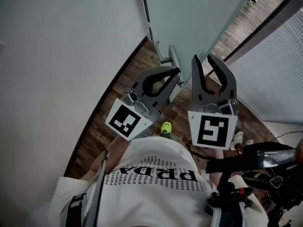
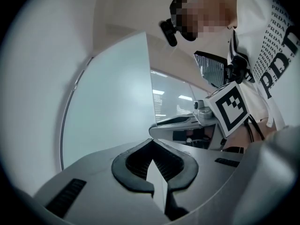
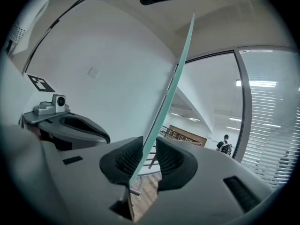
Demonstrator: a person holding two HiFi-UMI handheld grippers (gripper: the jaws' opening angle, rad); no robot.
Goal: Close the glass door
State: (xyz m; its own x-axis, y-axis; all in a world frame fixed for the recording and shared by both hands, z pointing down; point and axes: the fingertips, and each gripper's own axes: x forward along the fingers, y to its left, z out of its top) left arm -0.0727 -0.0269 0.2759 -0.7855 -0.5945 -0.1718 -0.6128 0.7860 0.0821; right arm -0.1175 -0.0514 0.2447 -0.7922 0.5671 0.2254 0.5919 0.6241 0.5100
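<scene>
The frosted glass door stands ahead of me, its metal handle low on its near edge. My right gripper is open, one jaw on each side of the door's thin greenish edge. In the right gripper view that edge runs straight through the right gripper, close to both pads. My left gripper hovers just left of it near the handle, shut with its tips together and nothing held. The left gripper faces the door pane.
A white wall curves along the left, meeting the wood floor. A glass partition with blinds runs on the right. Black gear hangs at my right side. A person stands far down the corridor beyond the door.
</scene>
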